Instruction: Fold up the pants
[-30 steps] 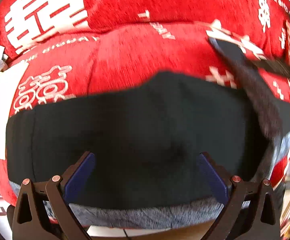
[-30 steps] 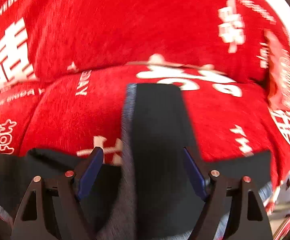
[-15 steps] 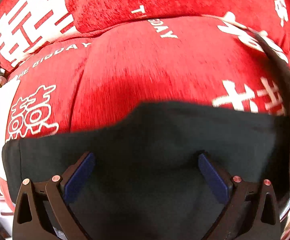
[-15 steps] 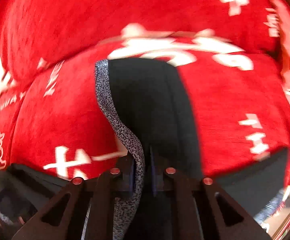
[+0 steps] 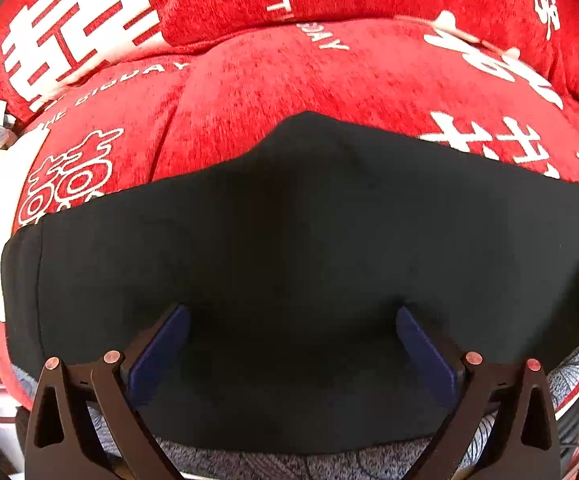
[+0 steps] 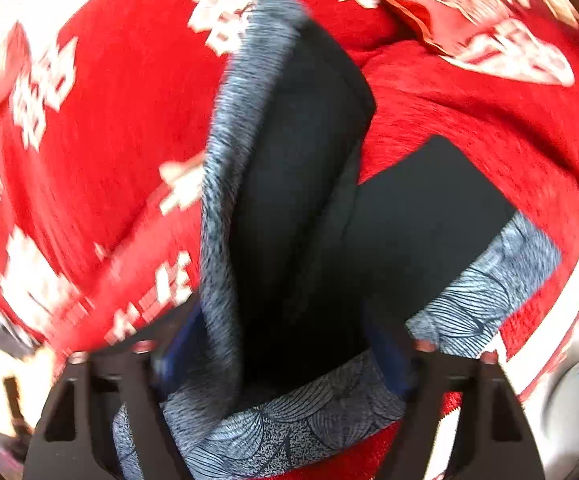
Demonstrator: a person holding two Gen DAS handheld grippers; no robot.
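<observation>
Left gripper (image 5: 291,354): jaws apart, gripping nothing, poised over the pants (image 5: 289,264), which run left-right across the red blanket (image 5: 273,80); black, grey patterned band at the near edge. Right gripper (image 6: 285,344): jaws opening, a raised fold of the pants between them, long axis near-to-far, picture blurred.

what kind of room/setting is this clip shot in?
Likely a home, on a sofa or bed: the black pants lie on plump cushions under a red plush cover printed with white double-happiness characters and "THE BIGDAY", so wedding décor. Hardly any of the room beyond shows.
</observation>
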